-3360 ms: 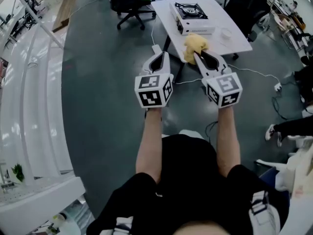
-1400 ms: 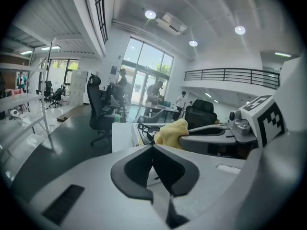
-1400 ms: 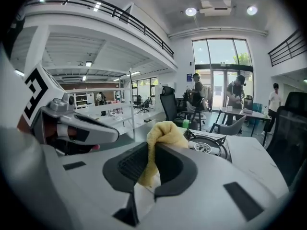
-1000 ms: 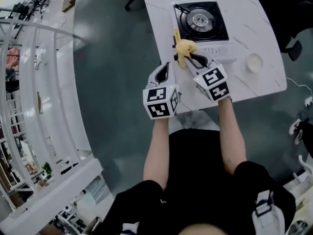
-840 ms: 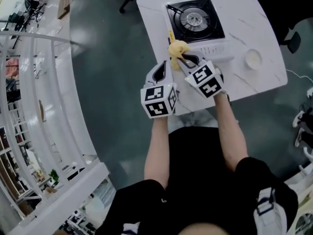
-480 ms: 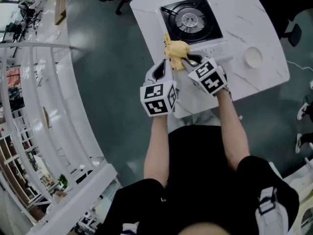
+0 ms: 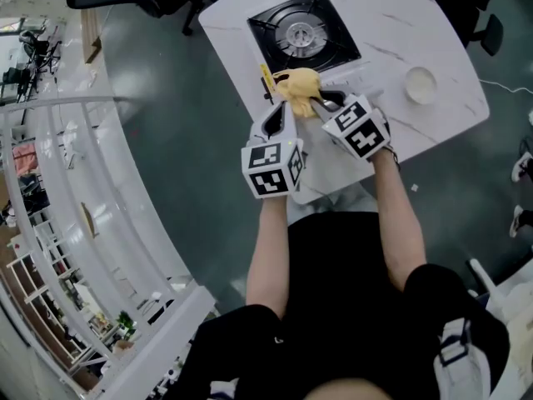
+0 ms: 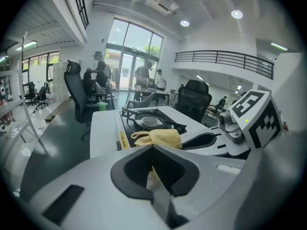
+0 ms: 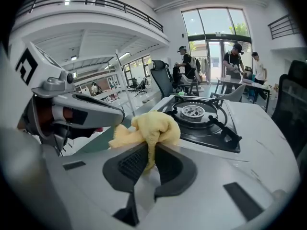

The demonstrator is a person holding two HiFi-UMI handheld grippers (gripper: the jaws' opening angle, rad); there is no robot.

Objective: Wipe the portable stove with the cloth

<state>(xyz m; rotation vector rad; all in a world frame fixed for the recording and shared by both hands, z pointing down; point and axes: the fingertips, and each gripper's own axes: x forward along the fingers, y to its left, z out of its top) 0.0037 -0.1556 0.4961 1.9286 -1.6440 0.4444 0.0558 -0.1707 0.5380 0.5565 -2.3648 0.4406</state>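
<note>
Cloth (image 7: 298, 86) is in play but, as far as I can judge, the wiping has barely begun: nothing on the stove looks wiped, so the whole surface is left to do.

Nearest me, both forearms reach forward side by side over the desk's (image 7: 416, 19) near edge. The left tool (image 7: 280, 111) points straight ahead with its jaws pressed together on nothing, its tip just short of the yellow cloth. The right tool (image 7: 319, 100) sits close beside it on the right and angles inward to the left, so the two tips almost meet. Its jaws are clamped on a hanging fold of the cloth, and the rest bunches up in a soft lump above and ahead of them.

That lump lies at the right tool's tip, over the near left corner of the portable stove (image 7: 304, 32). I cannot tell whether it presses on the metal or only hovers there. Just beyond the tips lie the black pan support and round burner (image 9: 194, 111). Off to the right of the right tool, well apart, stands a small white bowl (image 7: 420, 82).
</note>
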